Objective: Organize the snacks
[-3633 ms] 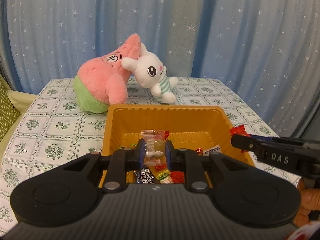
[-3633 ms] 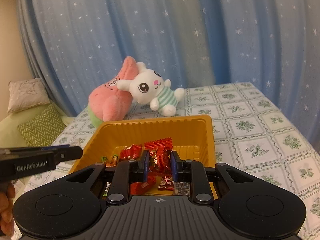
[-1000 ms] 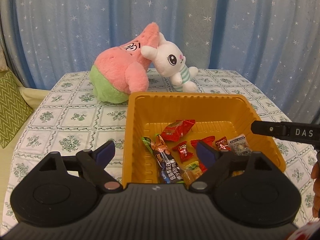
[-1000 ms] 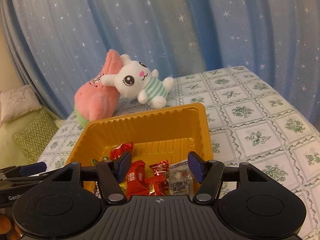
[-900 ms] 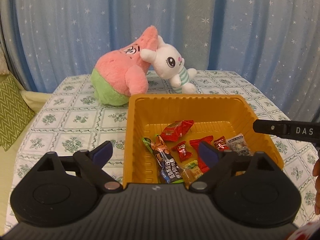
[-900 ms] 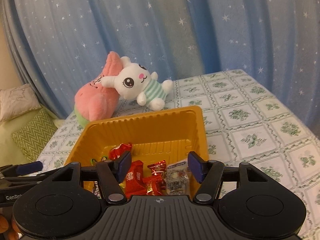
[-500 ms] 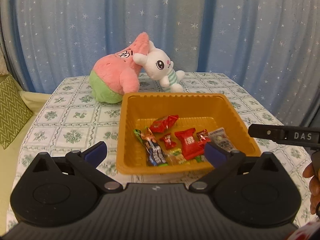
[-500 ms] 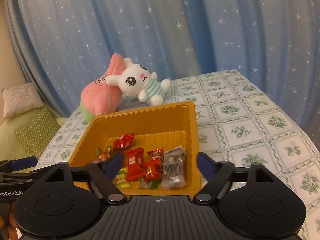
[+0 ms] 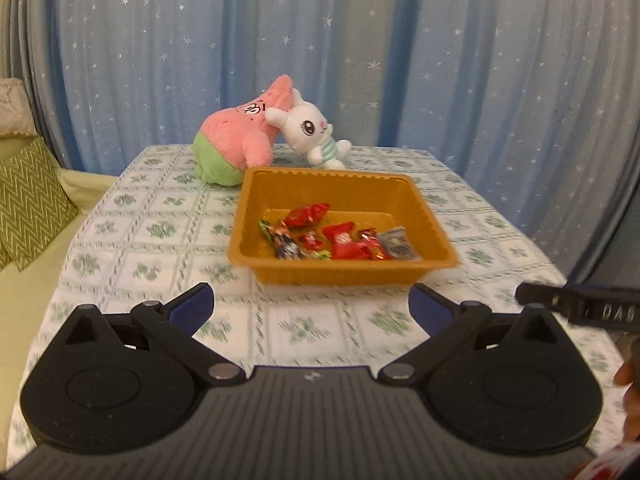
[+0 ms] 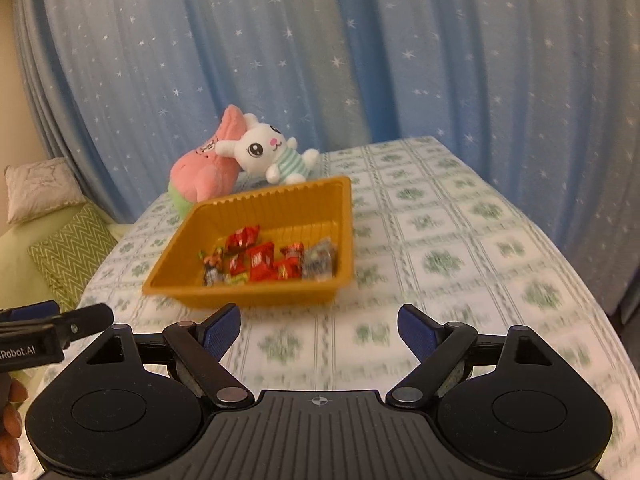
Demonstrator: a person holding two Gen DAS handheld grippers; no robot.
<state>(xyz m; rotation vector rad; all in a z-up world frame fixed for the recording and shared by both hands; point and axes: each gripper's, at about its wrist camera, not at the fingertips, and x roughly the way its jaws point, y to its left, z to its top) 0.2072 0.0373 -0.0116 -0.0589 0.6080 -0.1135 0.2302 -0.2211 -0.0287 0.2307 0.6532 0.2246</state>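
Observation:
An orange plastic tray sits mid-table on a green-patterned cloth and holds several wrapped snacks, mostly red, with one dark bar and one silver pack. My left gripper hovers over the cloth short of the tray's near wall, open wide, nothing between its blue pads. In the right wrist view the tray and its snacks lie ahead and left. My right gripper is also short of the tray, its jaws opening with nothing between them. Each gripper's finger shows at the other view's edge.
A pink star plush and a white rabbit plush lean together behind the tray. A blue starred curtain hangs at the back. A green zigzag cushion lies on a couch to the left. The table edge falls away on the right.
Both grippers have pulled back from over the tray, which now looks smaller and farther off. The snacks they earlier gripped lie in the tray. Both pairs of jaws have spread wider.

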